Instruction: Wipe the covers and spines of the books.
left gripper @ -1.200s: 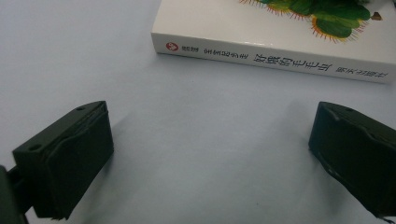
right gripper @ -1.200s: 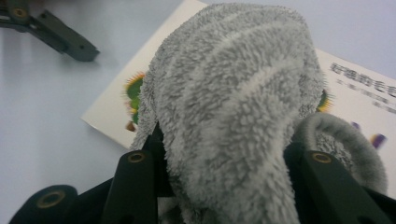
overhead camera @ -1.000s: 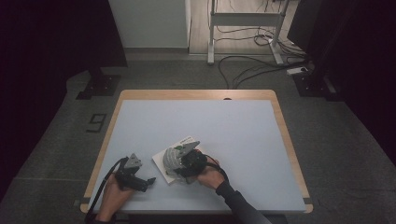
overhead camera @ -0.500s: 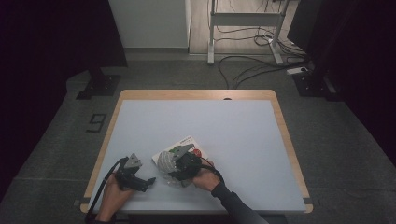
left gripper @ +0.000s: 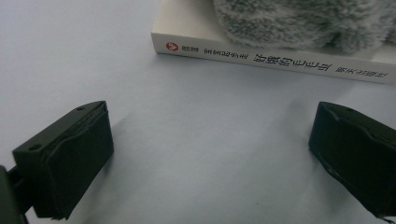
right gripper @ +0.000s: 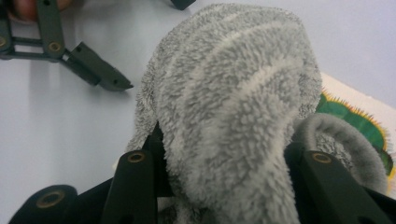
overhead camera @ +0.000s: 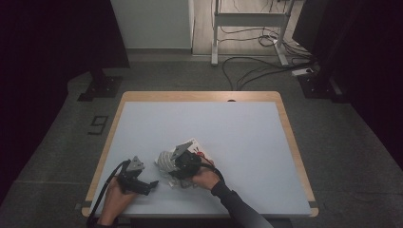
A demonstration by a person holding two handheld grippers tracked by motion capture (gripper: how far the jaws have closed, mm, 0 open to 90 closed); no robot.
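Between the right gripper's (right gripper: 224, 186) jaws sat a bunched grey fuzzy cloth (right gripper: 233, 107), clamped and draped over a book (left gripper: 275, 58). Just beside it, the left gripper (left gripper: 210, 158) rested wide apart on the table (overhead camera: 237, 128), facing the book's spine.

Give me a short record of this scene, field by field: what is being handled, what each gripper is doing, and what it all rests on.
Handled thing: fluffy grey striped fabric item, perhaps a sock or cloth
Under it: white paperback book with printed spine, lying flat
Right gripper: jaws closed on a fold of the fabric, over the book
Left gripper: jaws wide apart, nothing between them, low over the table beside the book's spine
Surface: pale blue tabletop with wooden rim
Hands: one behind each gripper, at the near edge
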